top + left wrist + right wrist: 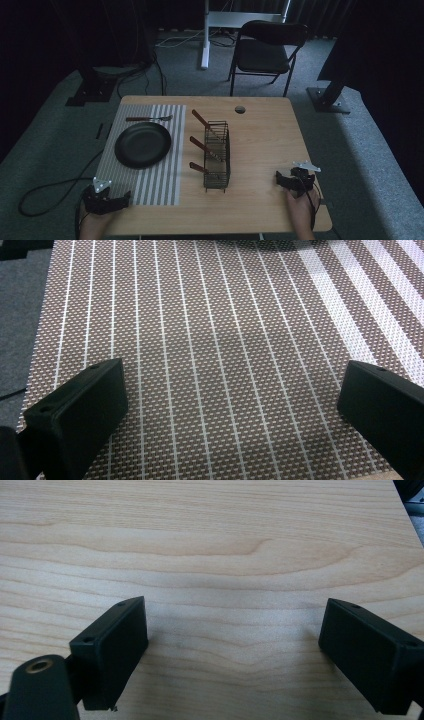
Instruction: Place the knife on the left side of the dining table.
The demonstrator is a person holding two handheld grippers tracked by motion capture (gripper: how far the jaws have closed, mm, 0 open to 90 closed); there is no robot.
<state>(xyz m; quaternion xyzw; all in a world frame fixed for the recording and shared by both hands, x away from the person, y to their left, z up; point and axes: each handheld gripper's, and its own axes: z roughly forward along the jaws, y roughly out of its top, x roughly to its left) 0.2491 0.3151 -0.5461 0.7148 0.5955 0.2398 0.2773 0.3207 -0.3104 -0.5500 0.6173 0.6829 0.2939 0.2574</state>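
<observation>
My left gripper (116, 200) rests open at the near left corner of the table, a hand behind it. Its jaws (232, 385) stand wide apart over the striped placemat (210, 315) with nothing between them. My right gripper (286, 181) is open near the front right of the wooden table (265, 145), also held by a hand. In the right gripper view its jaws (235, 620) frame bare wood (225, 540). A black plate (143, 144) lies on the placemat (165, 180), with a fork (149, 118) just beyond it.
A black wire basket (218, 156) stands mid-table holding three wooden-handled utensils (202, 146) that stick out to the left. A small round hole (240, 109) sits near the far edge. A folding chair (265, 50) and cables are on the carpet beyond.
</observation>
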